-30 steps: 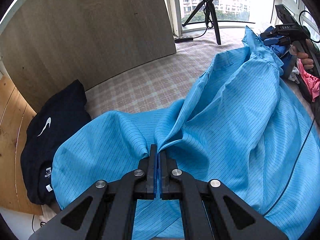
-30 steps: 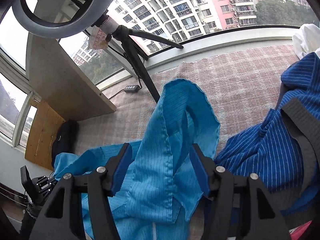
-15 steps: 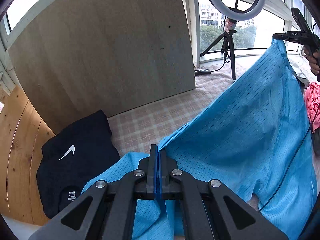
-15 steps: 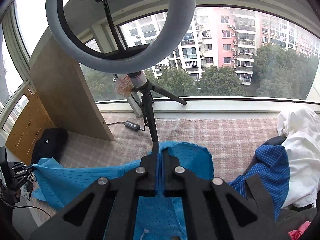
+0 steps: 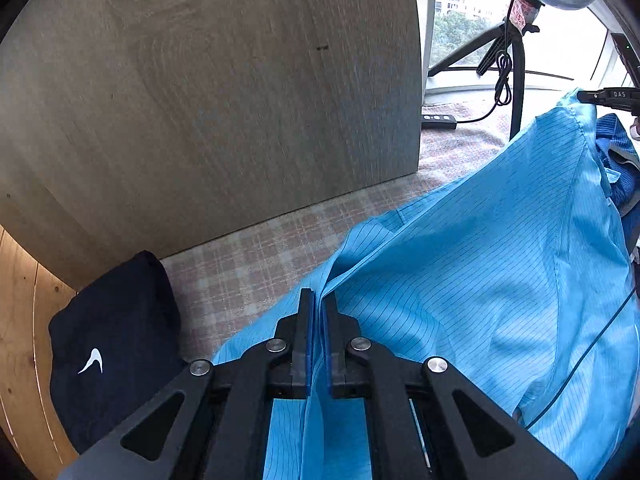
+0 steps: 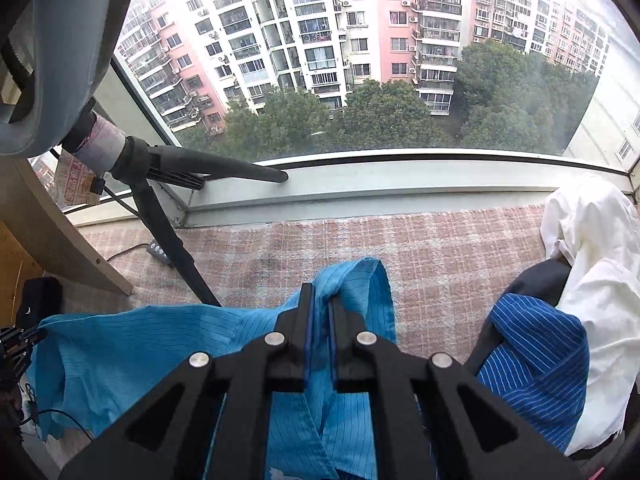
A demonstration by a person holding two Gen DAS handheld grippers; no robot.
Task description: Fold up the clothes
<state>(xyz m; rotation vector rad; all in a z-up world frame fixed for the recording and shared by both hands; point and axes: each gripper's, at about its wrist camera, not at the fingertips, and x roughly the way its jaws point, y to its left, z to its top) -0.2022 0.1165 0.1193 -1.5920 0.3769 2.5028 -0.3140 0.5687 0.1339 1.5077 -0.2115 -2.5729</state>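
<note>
A light blue pinstriped garment (image 5: 500,280) hangs stretched between my two grippers above the checked pink cloth surface (image 5: 256,256). My left gripper (image 5: 318,300) is shut on one edge of it. My right gripper (image 6: 320,296) is shut on another edge of the same garment (image 6: 132,344); it also shows at the far right of the left wrist view (image 5: 608,96). The left gripper appears at the left edge of the right wrist view (image 6: 16,340).
A folded black garment with a white logo (image 5: 108,344) lies at the left by a wooden board (image 5: 200,100). A ring-light tripod (image 6: 168,236) stands by the window. A dark blue striped garment (image 6: 536,360) and a white one (image 6: 592,264) lie at the right.
The right gripper closed on the blue garment and both grippers lifted it. It now hangs stretched between them, and the left gripper has moved closer to the board.
</note>
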